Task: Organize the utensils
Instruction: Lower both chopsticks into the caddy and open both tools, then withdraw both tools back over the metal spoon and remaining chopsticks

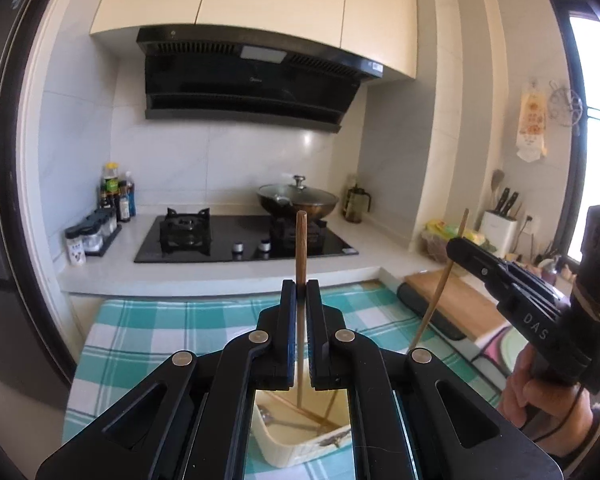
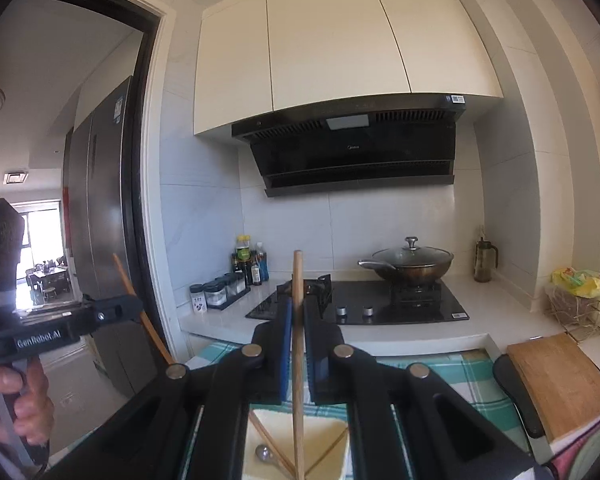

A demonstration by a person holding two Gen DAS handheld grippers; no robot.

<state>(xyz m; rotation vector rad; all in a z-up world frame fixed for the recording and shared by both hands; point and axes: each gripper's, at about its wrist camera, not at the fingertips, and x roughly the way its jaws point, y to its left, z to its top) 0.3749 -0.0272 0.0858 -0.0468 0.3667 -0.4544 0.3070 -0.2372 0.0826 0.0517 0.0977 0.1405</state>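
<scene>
The lower ends of both chopsticks are hidden behind the black gripper bodies, and the cream tray (image 1: 300, 450) below is seen only through the gap between the linkages, so most of it is cut off. Inside it lie thin wooden sticks and a metal spoon (image 2: 263, 453), but how many sticks there are I cannot tell.

In the left wrist view, the left gripper (image 1: 301, 286) has its jaws closed on a dark wooden chopstick (image 1: 301, 248). The stick stands nearly upright between the pads and rises above the fingertips, in front of the black glass hob (image 1: 220, 240). The tray lies under this gripper on a teal and white checked cloth (image 1: 160, 328). To the right, the right gripper (image 1: 458, 246) is seen from the side, with a hand (image 1: 528, 384) on its handle; a lighter, thin chopstick (image 1: 440, 284) passes tilted through its tip.

In the right wrist view the same stick (image 2: 298, 340) is round and pale brown, clamped between blue pads (image 2: 287, 344), and it runs down toward the tray. At the left edge the left gripper holds its chopstick tilted.

Further right a wok with a glass lid (image 2: 410, 264) sits on the hob, and a wooden cutting board (image 2: 560, 380) lies on the counter.
</scene>
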